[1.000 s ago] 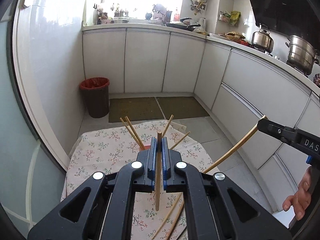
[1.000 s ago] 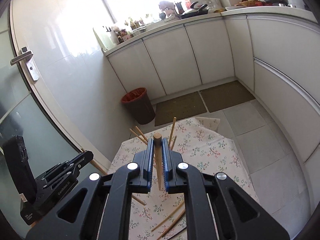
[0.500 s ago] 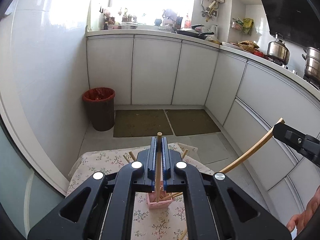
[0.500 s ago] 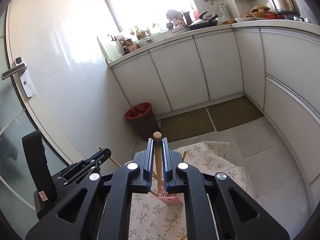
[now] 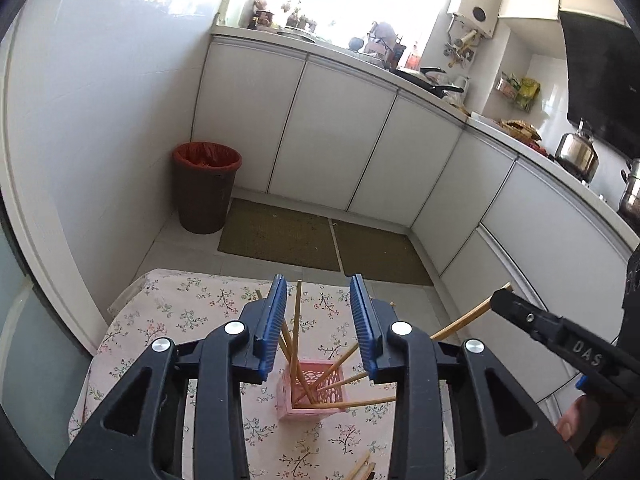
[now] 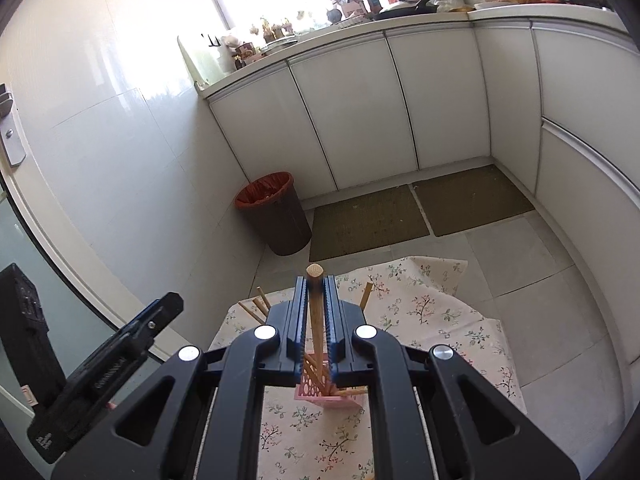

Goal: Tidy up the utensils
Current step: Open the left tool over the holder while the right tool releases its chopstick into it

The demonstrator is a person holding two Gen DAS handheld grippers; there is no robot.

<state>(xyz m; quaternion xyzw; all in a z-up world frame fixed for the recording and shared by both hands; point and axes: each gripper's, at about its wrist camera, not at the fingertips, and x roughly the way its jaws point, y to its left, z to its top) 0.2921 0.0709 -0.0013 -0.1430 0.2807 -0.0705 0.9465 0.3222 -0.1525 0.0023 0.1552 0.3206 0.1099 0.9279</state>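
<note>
A pink lattice holder (image 5: 312, 396) stands on the floral tablecloth (image 5: 192, 312) and holds several wooden chopsticks (image 5: 296, 328). My left gripper (image 5: 318, 320) is open above the holder, its jaws wide apart around a chopstick that now stands in the holder. My right gripper (image 6: 315, 320) is shut on a chopstick (image 6: 314, 300), held upright above the holder (image 6: 320, 394). The right gripper also shows at the right of the left wrist view (image 5: 500, 298), with its chopstick (image 5: 460, 322) sticking out.
Loose chopsticks (image 5: 360, 468) lie on the cloth near the front edge. A brown bin (image 5: 206, 186) with a red liner stands on the floor by the wall. White cabinets (image 5: 332, 136) and floor mats (image 5: 280, 236) lie beyond the table.
My left gripper has opened and let go of its chopstick, which now stands in the pink holder. Both grippers have risen and tilted over the holder.
</note>
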